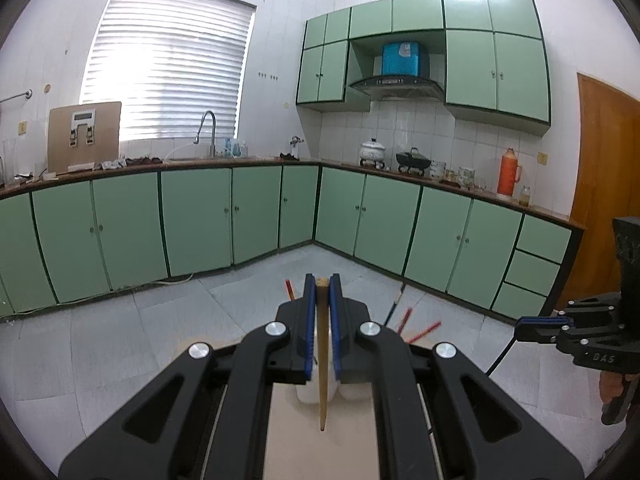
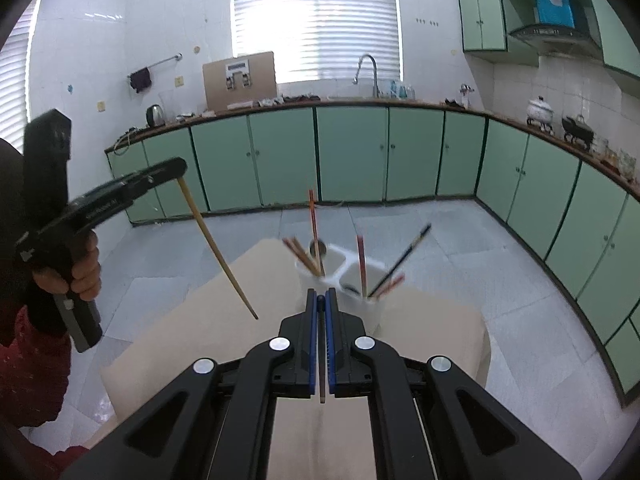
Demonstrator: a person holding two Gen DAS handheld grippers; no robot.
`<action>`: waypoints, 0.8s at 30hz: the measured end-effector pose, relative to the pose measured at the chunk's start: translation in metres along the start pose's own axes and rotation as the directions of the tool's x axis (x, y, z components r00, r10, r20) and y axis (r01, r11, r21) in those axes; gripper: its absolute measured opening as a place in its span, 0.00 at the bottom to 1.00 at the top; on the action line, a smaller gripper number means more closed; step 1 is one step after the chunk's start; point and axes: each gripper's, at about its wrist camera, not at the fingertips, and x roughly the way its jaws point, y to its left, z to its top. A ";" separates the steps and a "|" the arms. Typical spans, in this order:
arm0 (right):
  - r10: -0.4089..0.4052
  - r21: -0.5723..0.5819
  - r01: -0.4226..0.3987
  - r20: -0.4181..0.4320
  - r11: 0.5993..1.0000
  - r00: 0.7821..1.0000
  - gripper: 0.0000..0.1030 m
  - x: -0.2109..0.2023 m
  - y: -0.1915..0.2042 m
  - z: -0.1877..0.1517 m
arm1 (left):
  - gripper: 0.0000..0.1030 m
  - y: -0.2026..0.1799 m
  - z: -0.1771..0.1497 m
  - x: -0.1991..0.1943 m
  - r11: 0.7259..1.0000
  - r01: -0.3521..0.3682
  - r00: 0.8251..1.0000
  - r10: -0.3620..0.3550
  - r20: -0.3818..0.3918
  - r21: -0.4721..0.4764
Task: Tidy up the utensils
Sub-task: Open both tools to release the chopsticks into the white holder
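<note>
My left gripper (image 1: pixel 321 280) is shut on a tan wooden chopstick (image 1: pixel 322 360) that hangs down over the beige table (image 1: pixel 320 452). It also shows in the right wrist view (image 2: pixel 178 170), held high at the left with the chopstick (image 2: pixel 218 248) slanting down. My right gripper (image 2: pixel 321 294) is shut on a thin dark utensil (image 2: pixel 321 360) and also shows in the left wrist view (image 1: pixel 520 325). A white holder (image 2: pixel 340 276) with compartments stands on the table just ahead, holding wooden chopsticks (image 2: pixel 304 256), red chopsticks (image 2: pixel 361 264), a dark chopstick (image 2: pixel 404 260) and a spoon (image 2: pixel 317 249).
The beige table (image 2: pixel 180 336) stands in a kitchen with green cabinets (image 2: pixel 352 152) along the walls and grey floor tiles (image 2: pixel 460 240) around it. A person's hand (image 2: pixel 82 268) holds the left gripper's handle.
</note>
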 end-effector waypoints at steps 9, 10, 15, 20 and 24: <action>0.014 -0.032 -0.010 0.134 0.999 0.991 0.04 -0.011 0.000 0.079 | 0.06 -0.008 0.054 0.014 1.000 0.002 0.997 -0.004 0.076 0.020; 0.008 -0.038 -0.002 0.146 0.999 0.989 0.04 -0.009 0.000 0.087 | 0.06 -0.008 0.057 0.018 1.000 0.000 0.997 -0.002 0.080 0.021; -0.015 -0.045 0.022 0.168 0.999 0.986 0.04 0.008 -0.005 0.116 | 0.06 -0.008 0.074 0.044 1.000 -0.001 0.996 0.000 0.088 0.019; -0.068 -0.048 0.075 0.135 0.996 0.988 0.04 0.042 -0.019 0.124 | 0.06 -0.007 0.073 0.077 1.000 -0.003 0.998 0.002 0.063 0.020; -0.103 -0.040 0.107 0.094 0.993 0.990 0.04 0.070 -0.032 0.115 | 0.06 -0.001 0.060 0.102 1.000 -0.005 1.000 0.005 0.027 0.017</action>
